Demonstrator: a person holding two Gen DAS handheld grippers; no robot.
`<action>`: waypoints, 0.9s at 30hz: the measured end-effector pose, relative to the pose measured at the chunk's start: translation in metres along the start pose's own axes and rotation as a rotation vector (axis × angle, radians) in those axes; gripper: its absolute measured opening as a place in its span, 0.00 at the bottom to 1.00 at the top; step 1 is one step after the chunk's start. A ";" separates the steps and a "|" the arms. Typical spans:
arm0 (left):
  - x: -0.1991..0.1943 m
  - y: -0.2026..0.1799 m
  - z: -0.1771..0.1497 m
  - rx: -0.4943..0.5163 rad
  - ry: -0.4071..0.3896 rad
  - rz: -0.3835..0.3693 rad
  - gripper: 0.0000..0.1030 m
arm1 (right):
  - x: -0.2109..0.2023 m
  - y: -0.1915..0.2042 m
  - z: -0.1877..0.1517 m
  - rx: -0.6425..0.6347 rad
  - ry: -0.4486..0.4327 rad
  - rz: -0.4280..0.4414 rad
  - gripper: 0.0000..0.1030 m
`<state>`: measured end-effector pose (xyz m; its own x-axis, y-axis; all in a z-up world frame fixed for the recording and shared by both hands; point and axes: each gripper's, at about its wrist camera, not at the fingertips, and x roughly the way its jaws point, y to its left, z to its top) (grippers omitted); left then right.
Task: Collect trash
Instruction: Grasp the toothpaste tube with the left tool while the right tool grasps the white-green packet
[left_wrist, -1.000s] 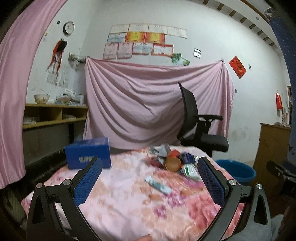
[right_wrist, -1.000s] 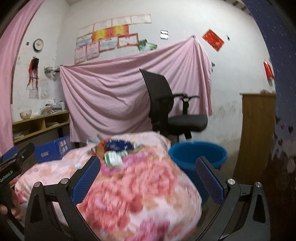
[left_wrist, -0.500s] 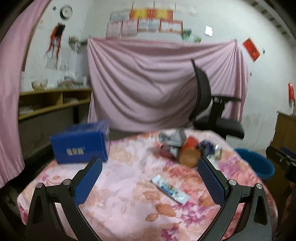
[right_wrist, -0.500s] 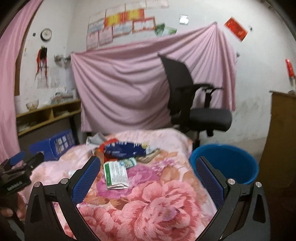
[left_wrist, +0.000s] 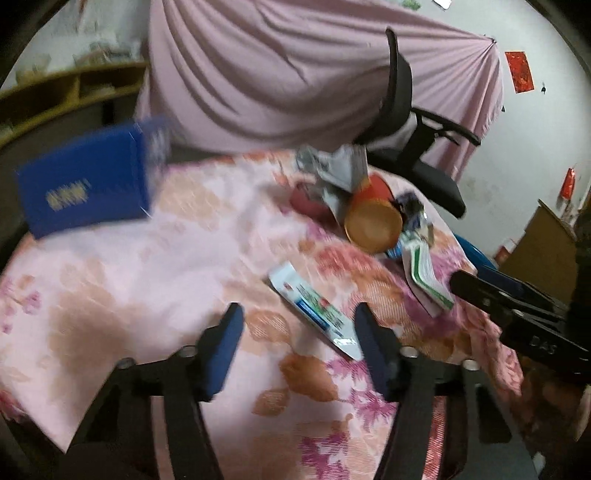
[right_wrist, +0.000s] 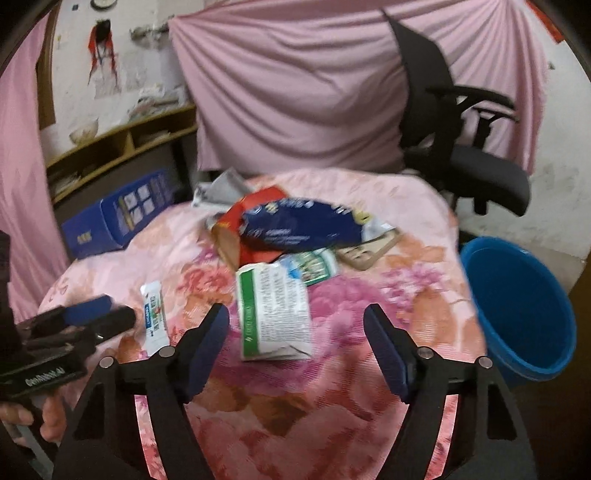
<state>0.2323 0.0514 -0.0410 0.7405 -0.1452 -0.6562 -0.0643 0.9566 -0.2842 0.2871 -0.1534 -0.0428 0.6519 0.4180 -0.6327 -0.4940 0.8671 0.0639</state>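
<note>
Trash lies on a table with a pink floral cloth (left_wrist: 147, 280). A flat white sachet (left_wrist: 314, 304) lies just ahead of my open left gripper (left_wrist: 297, 334), near its right finger. A green-and-white packet (right_wrist: 271, 308) lies just ahead of my open right gripper (right_wrist: 297, 332). Behind it sit a dark blue bag (right_wrist: 299, 225), a red wrapper (right_wrist: 255, 201), an orange-lidded can (left_wrist: 373, 221) and grey paper (left_wrist: 340, 166). The sachet also shows in the right wrist view (right_wrist: 153, 314), as does the left gripper (right_wrist: 92, 317). The right gripper shows at the right of the left wrist view (left_wrist: 491, 284).
A blue bucket (right_wrist: 517, 310) stands on the floor to the right of the table. A blue box (left_wrist: 88, 181) sits at the table's far left. A black office chair (right_wrist: 461, 140) stands behind, before a pink drape. Wooden shelves (right_wrist: 118, 147) line the left wall.
Both grippers have moved forward and tilted down over the table. The trash now sits closer and lower in both views. Both stay open and empty.
</note>
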 end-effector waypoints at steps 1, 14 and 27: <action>0.005 0.001 0.001 -0.015 0.031 -0.017 0.44 | 0.005 0.001 0.001 -0.002 0.016 0.005 0.72; 0.018 0.000 0.014 -0.046 0.122 -0.089 0.06 | 0.034 0.002 0.005 0.021 0.136 0.054 0.48; 0.017 -0.044 0.009 0.062 0.078 -0.023 0.00 | -0.003 -0.028 0.000 0.128 -0.058 0.158 0.48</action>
<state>0.2540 0.0093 -0.0333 0.6864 -0.1845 -0.7034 -0.0047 0.9661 -0.2580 0.2991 -0.1790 -0.0425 0.6056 0.5634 -0.5620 -0.5182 0.8152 0.2587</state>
